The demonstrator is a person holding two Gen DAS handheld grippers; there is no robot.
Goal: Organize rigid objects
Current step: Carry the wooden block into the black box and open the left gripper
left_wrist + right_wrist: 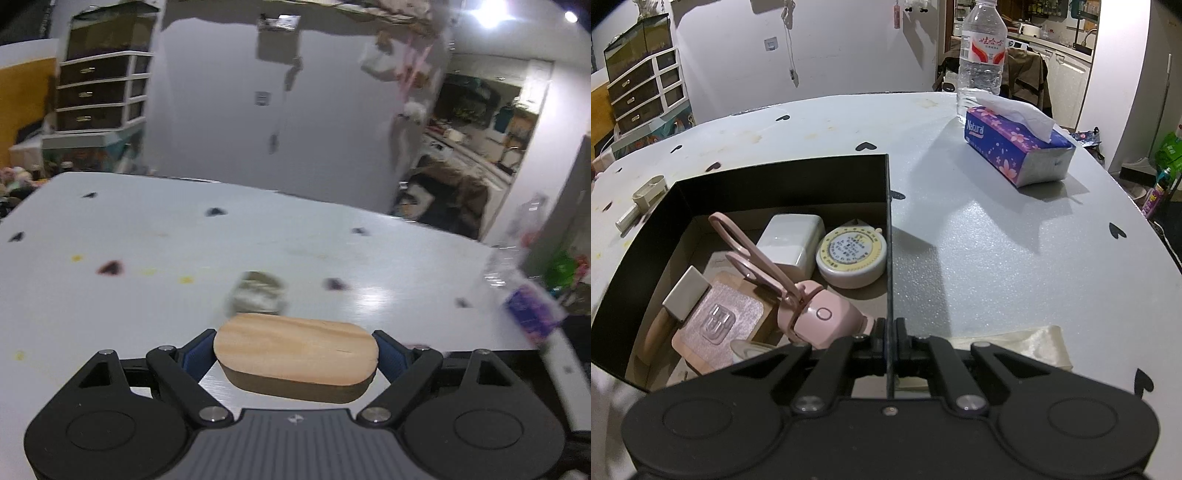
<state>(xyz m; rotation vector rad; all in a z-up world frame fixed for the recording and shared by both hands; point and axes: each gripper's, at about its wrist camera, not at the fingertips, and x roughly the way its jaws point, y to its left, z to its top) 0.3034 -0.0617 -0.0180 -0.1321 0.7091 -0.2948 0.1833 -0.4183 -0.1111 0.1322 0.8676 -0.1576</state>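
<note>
My left gripper (pixel 295 350) is shut on an oval wooden block (pixel 295 356) and holds it above the white table (pixel 110 314); the view is blurred by motion. My right gripper (pixel 889 338) is shut on the right wall of a black open box (pixel 887 229). Inside the box lie a pink clip-like tool (pixel 798 291), a white block (pixel 792 240), a round tape measure (pixel 851 256), a clear adhesive hook on a pink card (pixel 718 319) and a small white piece (pixel 686 293).
A purple tissue box (pixel 1015 149) and a water bottle (pixel 981 55) stand at the table's far right. A cream plastic part (pixel 646 197) lies left of the box. A pale cloth strip (pixel 1015 345) lies by my right gripper. A blurred grey lump (pixel 256 293) lies ahead of the block.
</note>
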